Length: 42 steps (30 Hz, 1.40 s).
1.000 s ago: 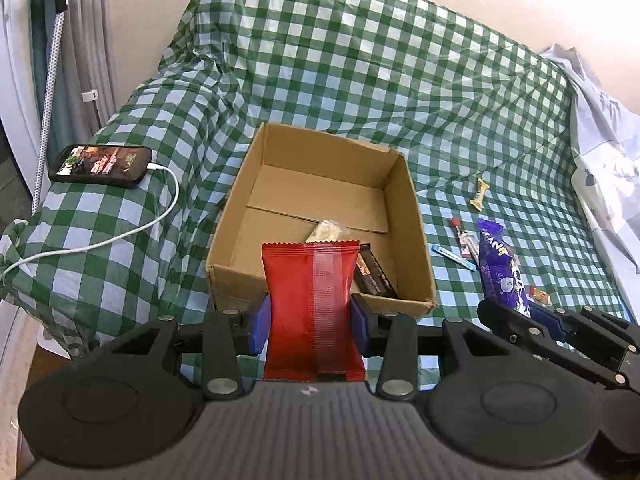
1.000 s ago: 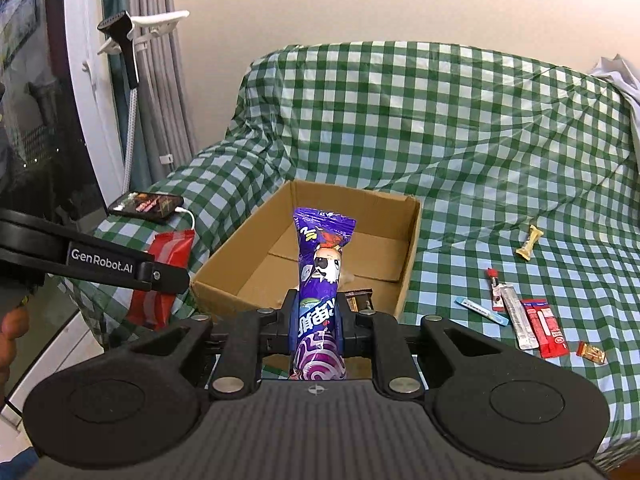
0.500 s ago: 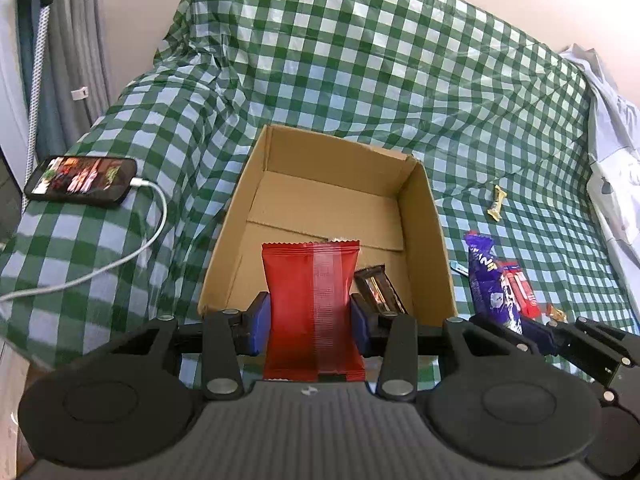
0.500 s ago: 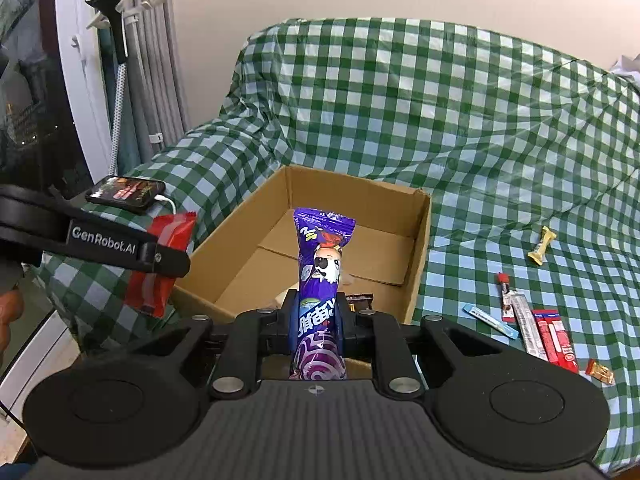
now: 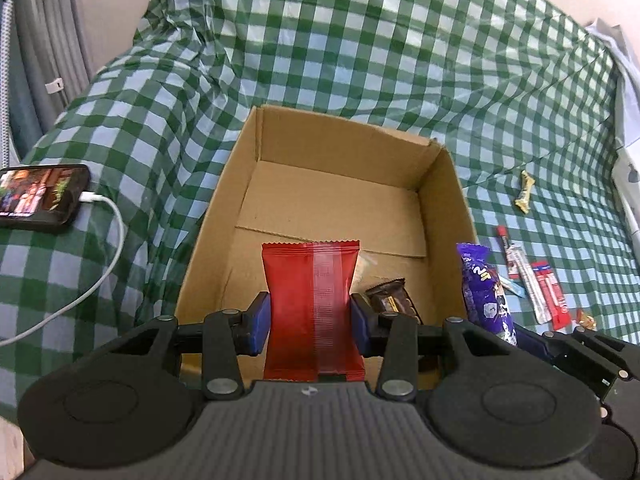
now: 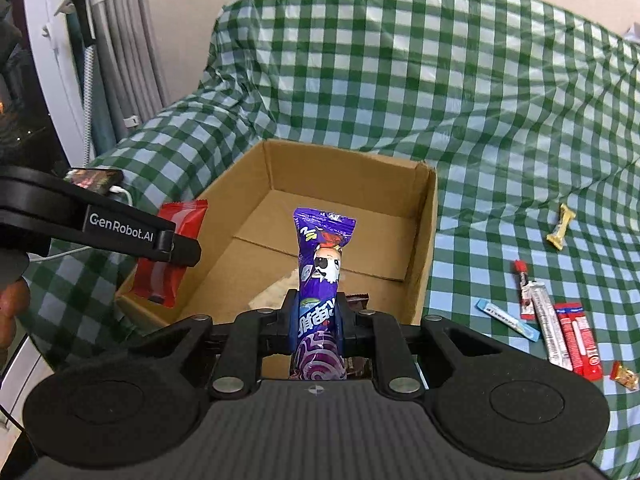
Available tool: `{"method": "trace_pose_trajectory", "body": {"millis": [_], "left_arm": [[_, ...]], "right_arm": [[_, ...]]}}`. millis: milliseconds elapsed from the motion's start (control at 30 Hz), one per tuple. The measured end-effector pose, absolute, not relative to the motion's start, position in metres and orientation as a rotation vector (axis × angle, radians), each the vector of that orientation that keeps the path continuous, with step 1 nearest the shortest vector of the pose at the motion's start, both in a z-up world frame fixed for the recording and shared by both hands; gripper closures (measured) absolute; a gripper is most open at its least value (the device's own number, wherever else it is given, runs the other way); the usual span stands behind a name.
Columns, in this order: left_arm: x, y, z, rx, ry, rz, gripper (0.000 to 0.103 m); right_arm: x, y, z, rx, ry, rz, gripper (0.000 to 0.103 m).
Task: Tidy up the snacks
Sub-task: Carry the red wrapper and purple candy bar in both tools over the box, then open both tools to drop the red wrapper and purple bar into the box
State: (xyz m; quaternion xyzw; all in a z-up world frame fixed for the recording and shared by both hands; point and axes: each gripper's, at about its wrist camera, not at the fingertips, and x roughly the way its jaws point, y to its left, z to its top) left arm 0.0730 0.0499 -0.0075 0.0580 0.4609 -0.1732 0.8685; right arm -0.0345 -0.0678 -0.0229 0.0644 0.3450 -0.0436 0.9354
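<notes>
Your left claw [image 5: 311, 322] pinches the red foil snack packet [image 5: 312, 304], your right claw [image 6: 316, 320] the purple candy wrapper [image 6: 322, 280], both over the open brown cardboard box [image 6: 424, 240]. Two snacks lie inside; several remain on the green checked cloth [image 6: 480, 120].

A cardboard box [image 5: 448, 200] sits between a phone [image 5: 40, 194] and loose snacks [image 5: 536, 288].

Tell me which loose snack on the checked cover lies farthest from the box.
The small orange-wrapped candy, at the far right past the red stick pack; every other loose snack lies closer to the cardboard box.
</notes>
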Motion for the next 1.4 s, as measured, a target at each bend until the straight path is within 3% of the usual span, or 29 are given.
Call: {"method": "trace_pose_trajectory", "body": {"millis": [733,767,800,833,900,933,967,1167,1400], "left_arm": [[0.131,0.019,-0.079,0.228,1.066,-0.340,0.055],[0.131,0.018,-0.079,0.243,1.058,-0.346,0.051],[0.130,0.017,-0.078,0.259,1.049,-0.346,0.032],[0.129,0.016,-0.076,0.276,1.037,-0.335,0.006],[0.124,0.019,-0.069,0.288,0.994,-0.307,0.000],[0.121,0.021,-0.066,0.292,0.984,-0.303,0.000],[0.120,0.023,-0.064,0.295,0.992,-0.305,0.000],[0.083,0.050,-0.054,0.255,1.056,-0.302,0.000],[0.019,0.079,-0.035,0.236,1.035,-0.271,0.000]], "right_arm": [[0.024,-0.087,-0.087,0.162,0.834,-0.095,0.085],[0.025,-0.087,-0.088,0.165,0.837,-0.098,0.084],[0.025,-0.088,-0.088,0.169,0.838,-0.099,0.083],[0.025,-0.088,-0.087,0.175,0.837,-0.100,0.082],[0.025,-0.092,-0.083,0.200,0.828,-0.114,0.062],[0.025,-0.093,-0.080,0.211,0.823,-0.124,0.042],[0.023,-0.094,-0.076,0.217,0.812,-0.140,0.029],[-0.010,-0.089,-0.059,0.210,0.783,-0.167,0.010],[-0.062,-0.056,-0.047,0.263,0.820,-0.162,0.009]]}}
